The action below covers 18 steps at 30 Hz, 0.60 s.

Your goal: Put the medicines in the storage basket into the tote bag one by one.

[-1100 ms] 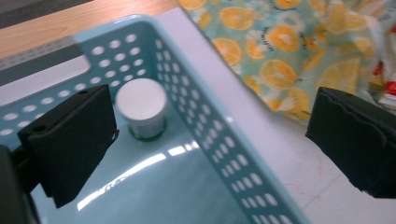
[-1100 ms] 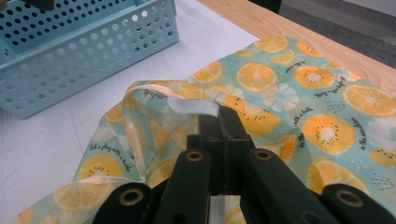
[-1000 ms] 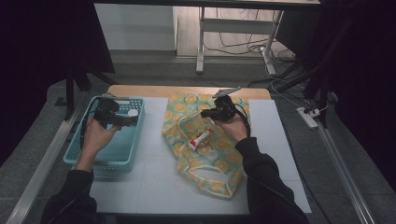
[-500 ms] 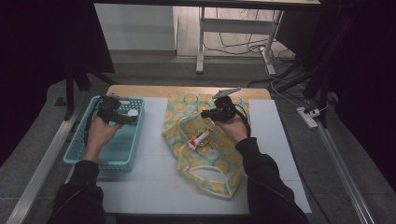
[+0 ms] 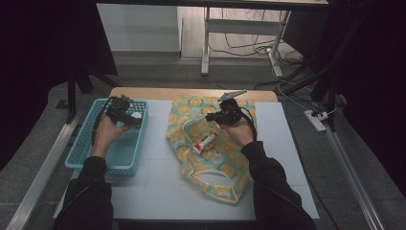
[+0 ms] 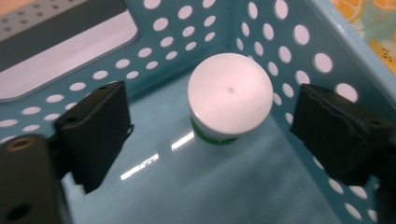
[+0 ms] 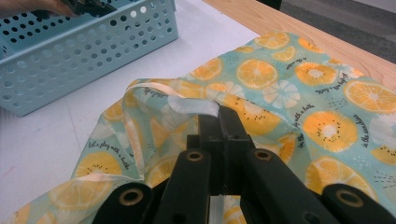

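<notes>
Left tool (image 6: 205, 135), jaws just narrowing but clear of the white-lidded jar (image 6: 230, 95) in the basket (image 5: 91, 143) corner, risks fouling the wall; right tool (image 7: 219, 123) clamps the bag (image 5: 210, 158) rim.

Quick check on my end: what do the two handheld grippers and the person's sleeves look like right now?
Both tools are black. The left gripper has two blocky, matte black jaw pads on black arms with round bolt holes. The right gripper has narrow black jaws on hinged black links with brass-coloured pivot holes; in the high view it carries a grey three-cornered plate and a black cable. Both sleeves are dark and long; the hands are bare.
</notes>
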### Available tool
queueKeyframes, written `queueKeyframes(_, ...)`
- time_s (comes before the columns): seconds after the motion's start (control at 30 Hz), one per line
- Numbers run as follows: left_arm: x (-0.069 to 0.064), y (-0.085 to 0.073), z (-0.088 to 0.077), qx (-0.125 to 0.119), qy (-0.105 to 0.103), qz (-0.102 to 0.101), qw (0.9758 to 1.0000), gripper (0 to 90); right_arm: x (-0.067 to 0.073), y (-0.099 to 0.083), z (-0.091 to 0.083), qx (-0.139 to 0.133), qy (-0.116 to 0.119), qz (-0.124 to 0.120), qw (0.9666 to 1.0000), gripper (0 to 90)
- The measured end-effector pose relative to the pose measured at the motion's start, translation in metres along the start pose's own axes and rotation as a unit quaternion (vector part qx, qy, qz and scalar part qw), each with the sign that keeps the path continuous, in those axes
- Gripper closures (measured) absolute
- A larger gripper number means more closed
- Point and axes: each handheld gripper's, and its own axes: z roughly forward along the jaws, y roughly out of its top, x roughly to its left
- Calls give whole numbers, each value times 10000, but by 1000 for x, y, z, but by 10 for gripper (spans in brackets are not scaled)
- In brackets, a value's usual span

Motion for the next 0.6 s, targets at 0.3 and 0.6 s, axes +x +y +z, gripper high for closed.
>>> queueKeyframes(0.3, -5, 3, 8, 11, -33, 210, 9998, 451, 1, -1, -1, 7, -2, -3, 10000, 900)
queueKeyframes(0.6, -3, 2, 3, 108, -129, 56, 9998, 505, 1, -1, -2, -8, 0, -3, 10000, 900)
